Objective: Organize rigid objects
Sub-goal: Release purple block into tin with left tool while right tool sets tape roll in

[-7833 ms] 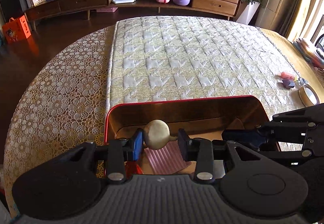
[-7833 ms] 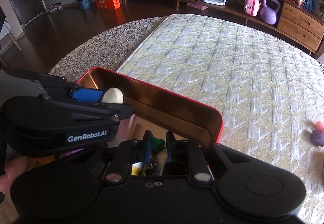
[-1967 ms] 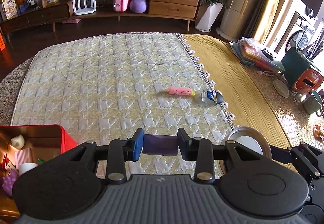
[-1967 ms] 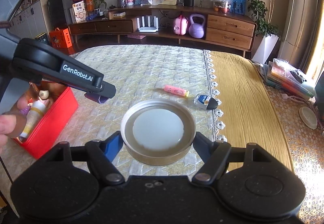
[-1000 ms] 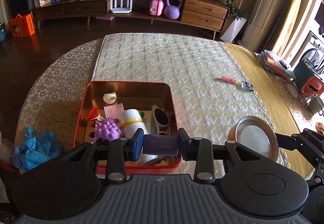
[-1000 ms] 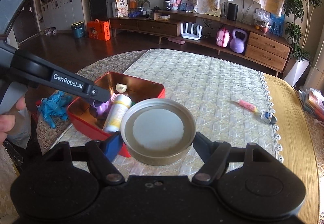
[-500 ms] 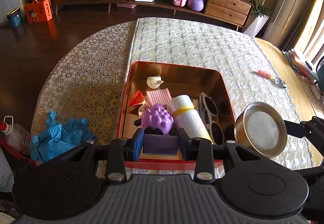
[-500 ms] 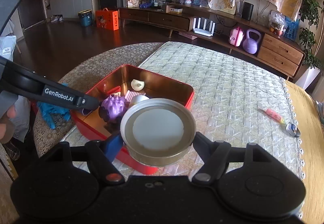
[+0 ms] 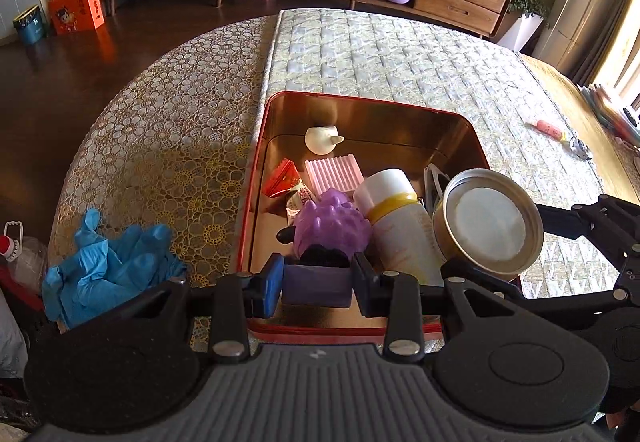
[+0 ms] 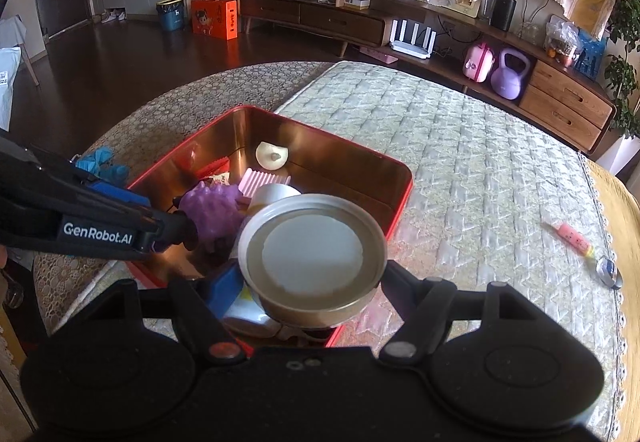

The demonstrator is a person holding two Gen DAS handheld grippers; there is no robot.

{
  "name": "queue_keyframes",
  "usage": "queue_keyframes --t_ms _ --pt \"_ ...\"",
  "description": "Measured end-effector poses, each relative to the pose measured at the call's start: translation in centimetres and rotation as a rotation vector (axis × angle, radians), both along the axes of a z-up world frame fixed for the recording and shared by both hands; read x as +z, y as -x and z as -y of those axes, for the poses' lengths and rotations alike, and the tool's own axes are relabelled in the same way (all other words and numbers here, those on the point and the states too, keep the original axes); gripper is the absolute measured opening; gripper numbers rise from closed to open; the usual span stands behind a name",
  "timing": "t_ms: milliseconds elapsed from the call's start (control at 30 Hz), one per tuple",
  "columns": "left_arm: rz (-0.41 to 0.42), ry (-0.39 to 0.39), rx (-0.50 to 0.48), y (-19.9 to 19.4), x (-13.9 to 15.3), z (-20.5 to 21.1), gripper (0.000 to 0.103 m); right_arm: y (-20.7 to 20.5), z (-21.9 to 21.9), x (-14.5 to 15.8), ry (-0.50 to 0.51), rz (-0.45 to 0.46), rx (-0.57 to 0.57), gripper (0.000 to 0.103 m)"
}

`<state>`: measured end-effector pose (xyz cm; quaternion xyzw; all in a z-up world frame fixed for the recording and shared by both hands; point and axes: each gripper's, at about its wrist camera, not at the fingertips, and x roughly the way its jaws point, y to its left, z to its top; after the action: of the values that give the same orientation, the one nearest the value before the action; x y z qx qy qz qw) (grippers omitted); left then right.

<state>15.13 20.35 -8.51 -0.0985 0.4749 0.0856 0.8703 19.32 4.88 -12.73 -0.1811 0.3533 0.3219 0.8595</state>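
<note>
A red tin box [image 9: 362,104] [image 10: 402,198] with a gold inside sits on the quilted table. It holds a purple spiky ball [image 9: 330,220] [image 10: 210,208], a white bottle with a yellow band [image 9: 400,216], a pink ridged piece [image 9: 334,172], a cream knob [image 9: 320,138] and sunglasses. My left gripper [image 9: 317,284] is shut on a small purple block [image 9: 316,286] over the box's near end. My right gripper [image 10: 312,278] is shut on a round metal tin [image 10: 312,254] [image 9: 490,222] above the box's right side.
A pink tube [image 10: 574,238] [image 9: 550,128] and a small blue-capped item [image 10: 608,268] lie on the cloth at the right. Blue gloves [image 9: 106,264] lie at the table's left edge. A sideboard with a purple kettlebell [image 10: 508,76] stands behind.
Both grippers have come from the right of the table to over the red box, carrying the purple block and the round tin, and have sunk lower and closer to it.
</note>
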Motion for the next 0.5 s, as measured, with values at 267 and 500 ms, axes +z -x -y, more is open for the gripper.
queue_keyframes --t_ms 267,500 --pt "-0.034 0.008 0.006 -0.5 -1.7 -0.4 0.035 0.3 -0.6 -0.3 0.022 0.034 0.030 0.075" --pt "-0.041 0.015 -0.017 -0.8 -2.1 0.0 0.036 0.5 -0.5 -0.2 0.026 0.017 0.026 0.075"
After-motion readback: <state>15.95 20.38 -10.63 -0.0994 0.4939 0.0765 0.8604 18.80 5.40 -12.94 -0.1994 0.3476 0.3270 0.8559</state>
